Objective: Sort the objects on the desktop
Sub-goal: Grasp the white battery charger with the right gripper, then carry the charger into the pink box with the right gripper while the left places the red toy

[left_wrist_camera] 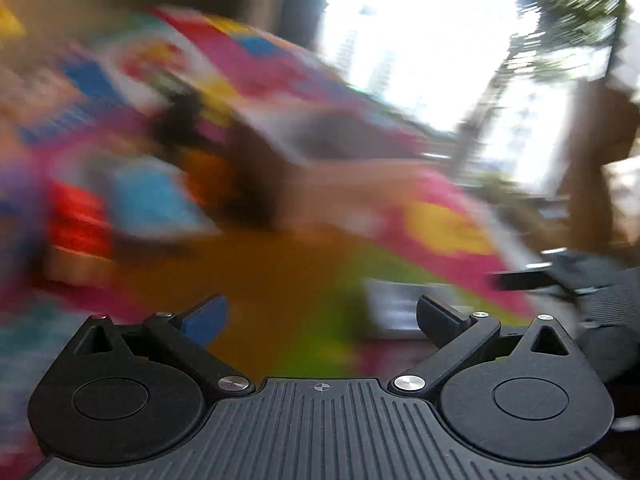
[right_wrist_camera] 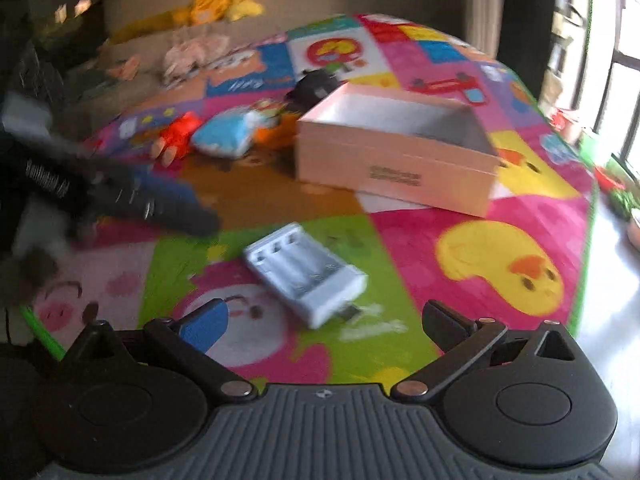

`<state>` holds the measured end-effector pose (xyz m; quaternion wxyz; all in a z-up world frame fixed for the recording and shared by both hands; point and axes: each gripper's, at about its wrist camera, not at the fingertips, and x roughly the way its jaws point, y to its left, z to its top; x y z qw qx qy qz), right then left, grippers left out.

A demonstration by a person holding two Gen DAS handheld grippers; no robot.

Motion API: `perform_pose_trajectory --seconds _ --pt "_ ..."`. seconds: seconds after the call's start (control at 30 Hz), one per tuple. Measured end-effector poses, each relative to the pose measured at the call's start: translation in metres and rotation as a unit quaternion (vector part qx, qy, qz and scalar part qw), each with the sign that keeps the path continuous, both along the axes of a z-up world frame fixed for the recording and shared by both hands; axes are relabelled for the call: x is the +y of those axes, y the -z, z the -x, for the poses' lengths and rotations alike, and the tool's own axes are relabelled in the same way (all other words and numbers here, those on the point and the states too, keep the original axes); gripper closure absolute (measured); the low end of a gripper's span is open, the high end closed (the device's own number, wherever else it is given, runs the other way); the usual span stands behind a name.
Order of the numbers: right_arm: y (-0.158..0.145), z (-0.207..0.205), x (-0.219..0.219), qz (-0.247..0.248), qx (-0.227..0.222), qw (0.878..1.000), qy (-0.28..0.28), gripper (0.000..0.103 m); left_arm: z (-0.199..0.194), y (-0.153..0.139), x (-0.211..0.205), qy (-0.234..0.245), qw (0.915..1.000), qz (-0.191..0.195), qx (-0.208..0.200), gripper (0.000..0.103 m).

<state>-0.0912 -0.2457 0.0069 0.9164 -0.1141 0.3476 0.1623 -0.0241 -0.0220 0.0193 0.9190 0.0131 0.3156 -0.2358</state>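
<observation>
Fingers [right_wrist_camera: 202, 326] of both my grippers are spread wide, empty; my right gripper [right_wrist_camera: 324, 320] hovers near the white battery charger [right_wrist_camera: 306, 270] on the play mat [right_wrist_camera: 460, 232], the open box [right_wrist_camera: 396, 148] beyond.

A bright cartoon play mat [right_wrist_camera: 460, 264] covers the floor. Just ahead of the right tongs lies a white battery charger [right_wrist_camera: 306, 276]; beyond it sit an open pink box [right_wrist_camera: 396, 168], a blue packet [right_wrist_camera: 224, 136] and a red toy [right_wrist_camera: 178, 136].

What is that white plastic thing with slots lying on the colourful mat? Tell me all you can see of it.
The white battery charger looks like hard plastic, with parallel empty bays and small metal contacts. It lies flat and askew on the play mat, a dark plug at its near end. Nothing grips it; the right gripper is open, just short of it.
</observation>
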Motion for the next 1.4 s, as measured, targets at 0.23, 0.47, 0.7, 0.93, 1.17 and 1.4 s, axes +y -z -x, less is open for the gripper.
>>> perform_pose_trajectory --seconds 0.23,0.47,0.7,0.93,1.17,1.4 --pt "0.005 -0.019 -0.01 0.076 -0.082 0.987 0.111 0.0 0.005 0.011 0.019 -0.153 0.9816 -0.097 -0.06 0.0" --pt "0.011 -0.043 0.004 -0.032 -0.025 0.996 0.079 0.0 -0.004 0.026 0.015 -0.178 0.9807 -0.08 -0.009 0.0" --pt "0.013 -0.072 0.016 -0.044 0.029 0.997 0.058 0.01 0.002 0.025 0.023 -0.189 0.9791 -0.075 -0.004 0.0" --pt "0.012 -0.055 0.015 -0.046 0.024 0.997 0.052 0.01 -0.031 0.01 0.039 -0.245 0.964 -0.093 -0.048 0.001" --pt "-0.001 -0.031 0.011 -0.042 0.006 0.998 0.035 0.01 -0.094 0.017 0.049 -0.259 0.9604 -0.104 -0.001 0.023" --pt "-0.014 -0.016 -0.001 -0.046 -0.007 0.998 0.037 0.01 -0.076 0.026 0.042 -0.23 0.9599 -0.159 -0.015 0.05"
